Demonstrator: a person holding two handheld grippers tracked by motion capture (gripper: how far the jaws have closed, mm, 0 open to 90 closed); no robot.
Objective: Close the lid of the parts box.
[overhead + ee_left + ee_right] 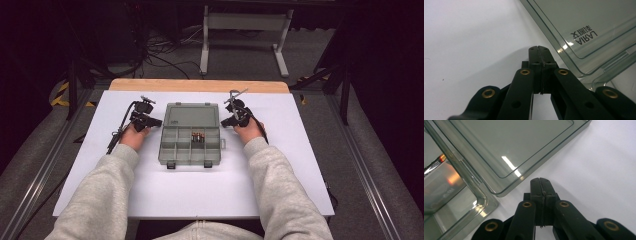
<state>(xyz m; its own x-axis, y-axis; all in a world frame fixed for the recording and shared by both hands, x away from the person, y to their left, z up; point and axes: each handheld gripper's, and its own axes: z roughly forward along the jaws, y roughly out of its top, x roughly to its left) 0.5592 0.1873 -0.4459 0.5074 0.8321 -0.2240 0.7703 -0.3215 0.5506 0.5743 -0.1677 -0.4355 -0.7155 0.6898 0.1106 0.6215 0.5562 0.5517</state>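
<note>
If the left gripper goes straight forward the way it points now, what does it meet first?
Probably nothing: ahead of the shut left gripper lies bare white table surface. The open lid of the clear grey plastic organiser box passes just beside its line, though depth is unclear.

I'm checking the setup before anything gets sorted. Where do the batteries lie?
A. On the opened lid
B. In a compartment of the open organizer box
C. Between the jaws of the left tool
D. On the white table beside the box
B: the batteries lie in a middle compartment of the open organizer box, with both tools empty beside it.
</note>
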